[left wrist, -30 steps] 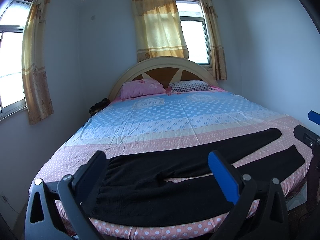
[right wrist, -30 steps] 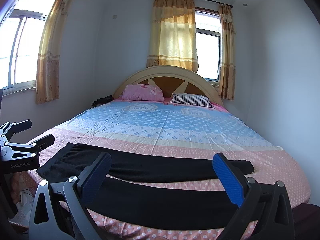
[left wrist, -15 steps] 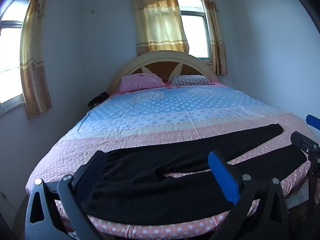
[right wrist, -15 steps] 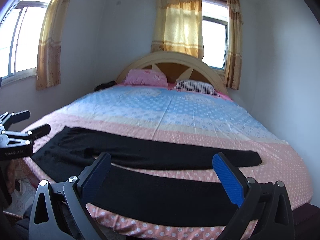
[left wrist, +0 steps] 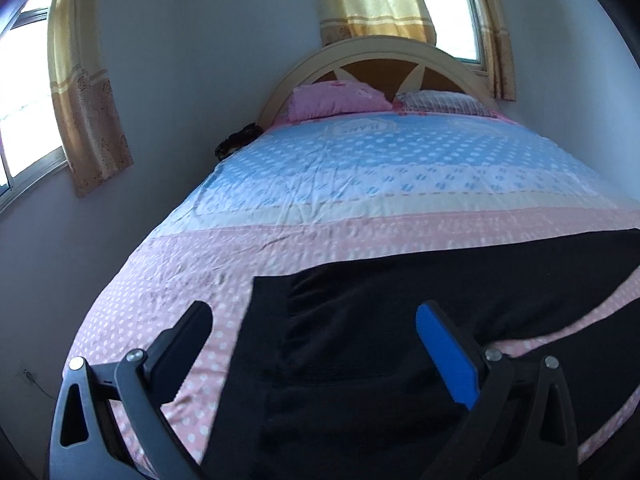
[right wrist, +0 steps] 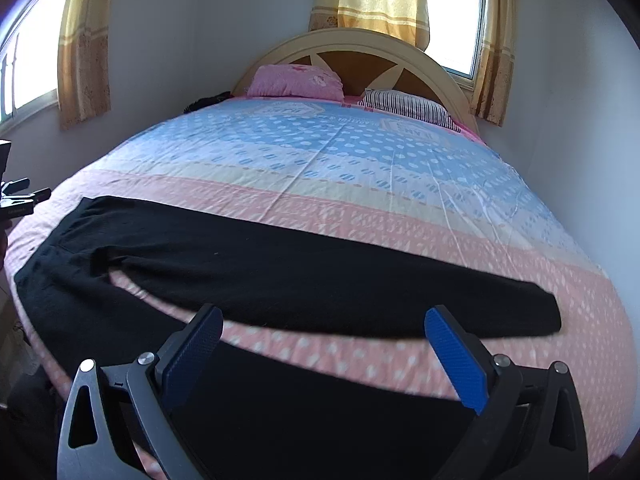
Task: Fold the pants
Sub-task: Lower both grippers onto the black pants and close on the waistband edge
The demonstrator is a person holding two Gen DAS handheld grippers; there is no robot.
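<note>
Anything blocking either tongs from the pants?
Nothing visible. Left tongs hang open over the waist end of the black pants; right tongs hang open over the legs. Only bedsheet around.

One pants (right wrist: 280, 276), one bed (right wrist: 400, 208), two pillows (right wrist: 296, 80), two windows (right wrist: 454, 16).

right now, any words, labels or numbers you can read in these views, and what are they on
None reads clearly.
Bedsheet: printed label panels near the pillows, lettering too blurred and distorted to read.
Left gripper body at the edge of the right wrist view: a small white mark, too small to read.
Black pants: no visible text.
</note>
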